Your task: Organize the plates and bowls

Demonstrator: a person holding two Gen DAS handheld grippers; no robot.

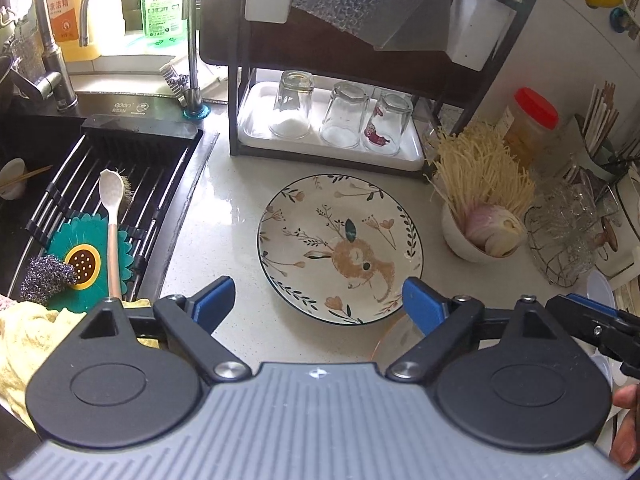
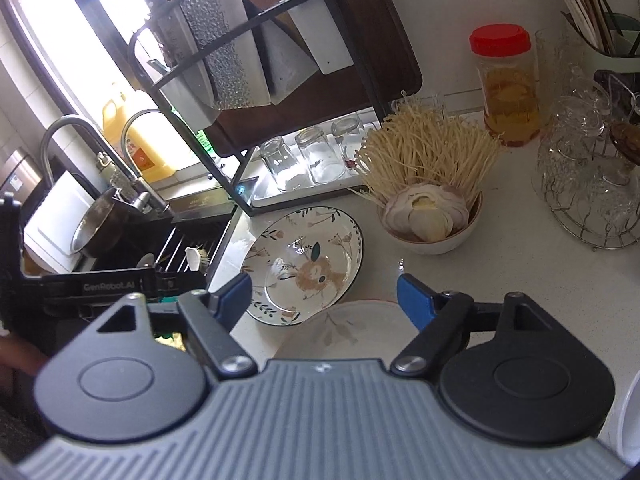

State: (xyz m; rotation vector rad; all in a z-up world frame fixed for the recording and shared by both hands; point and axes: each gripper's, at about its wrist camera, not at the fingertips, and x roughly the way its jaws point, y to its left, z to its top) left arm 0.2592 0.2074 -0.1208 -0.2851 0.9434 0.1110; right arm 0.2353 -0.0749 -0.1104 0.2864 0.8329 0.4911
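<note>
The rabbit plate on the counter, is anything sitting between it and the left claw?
Nothing visible blocks it. The left claw stands open just in front of the rabbit plate, with only bare counter between them. The bowl of noodles and onion stands off to the plate's right, apart from its rim.

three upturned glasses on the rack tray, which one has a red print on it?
The rightmost glass, at the tray's right end, in the left wrist view. It carries a red-purple motif low on its side; the middle glass and left glass are plain.
</note>
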